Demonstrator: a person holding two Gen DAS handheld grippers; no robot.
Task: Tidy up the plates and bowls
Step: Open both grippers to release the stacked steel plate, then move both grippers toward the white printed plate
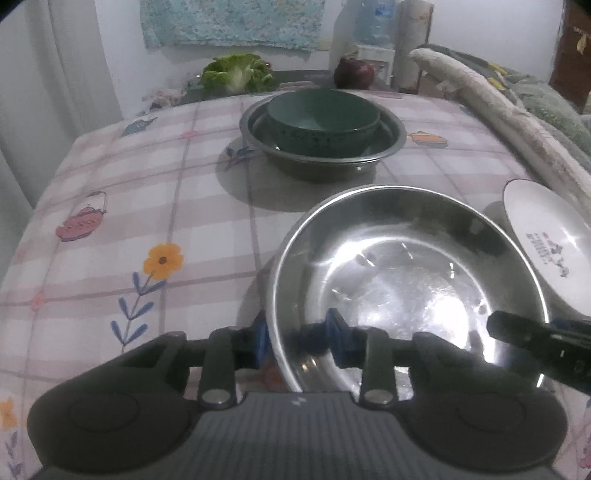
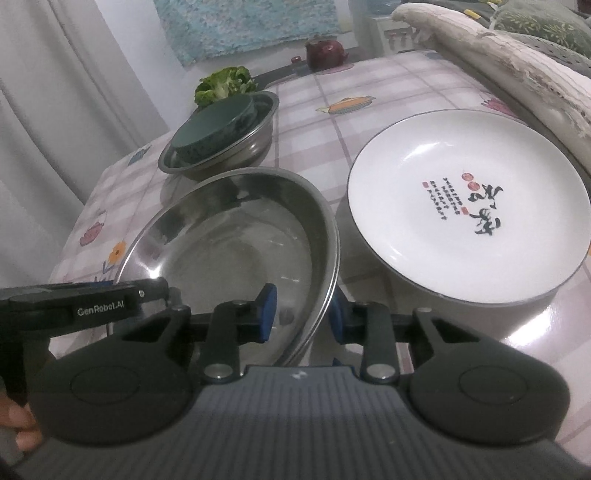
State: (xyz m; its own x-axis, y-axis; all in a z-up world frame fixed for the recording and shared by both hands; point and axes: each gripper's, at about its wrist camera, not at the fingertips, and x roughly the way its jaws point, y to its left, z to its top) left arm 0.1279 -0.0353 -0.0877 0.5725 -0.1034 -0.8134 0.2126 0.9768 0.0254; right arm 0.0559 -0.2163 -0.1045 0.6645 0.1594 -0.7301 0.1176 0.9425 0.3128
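Note:
A large steel bowl point(image 1: 406, 273) sits near me on the checked tablecloth; it also shows in the right wrist view point(image 2: 236, 240). My left gripper point(image 1: 297, 338) straddles its left rim, blue pads on both sides of the rim. My right gripper point(image 2: 301, 314) straddles its right rim the same way. A white plate with red and black writing point(image 2: 469, 203) lies to the right of the bowl, also in the left wrist view point(image 1: 546, 240). Farther back a dark green bowl point(image 1: 321, 118) sits inside another steel bowl point(image 1: 388, 144).
Green lettuce point(image 1: 238, 72), a dark red round pot point(image 1: 354, 72) and a water bottle point(image 1: 376, 22) stand beyond the table's far edge. A rolled cloth and bedding point(image 1: 498, 110) run along the right side. A curtain point(image 2: 55, 110) hangs on the left.

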